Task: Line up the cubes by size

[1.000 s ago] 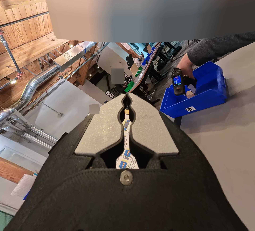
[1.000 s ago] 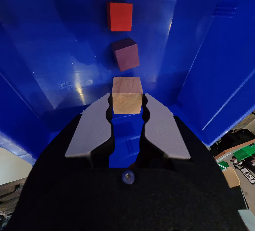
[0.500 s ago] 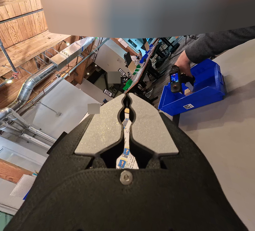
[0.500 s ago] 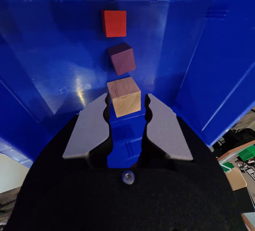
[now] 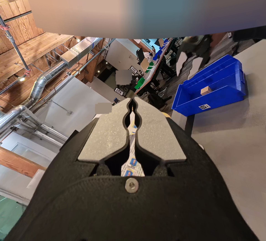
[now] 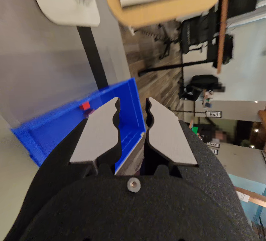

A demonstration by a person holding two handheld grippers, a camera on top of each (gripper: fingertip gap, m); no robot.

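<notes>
Two grippers are free of load: the left gripper (image 5: 132,100) is closed on nothing, away from the work, and the right gripper (image 6: 132,99) is spread open and empty above the blue bin (image 6: 133,104). Inside the bin on the grey surface (image 5: 230,147) lie the wooden cube (image 5: 206,90), purple cube (image 6: 88,113) and red cube (image 6: 85,106). The row's straightness and size order should be checked before any nudge.
</notes>
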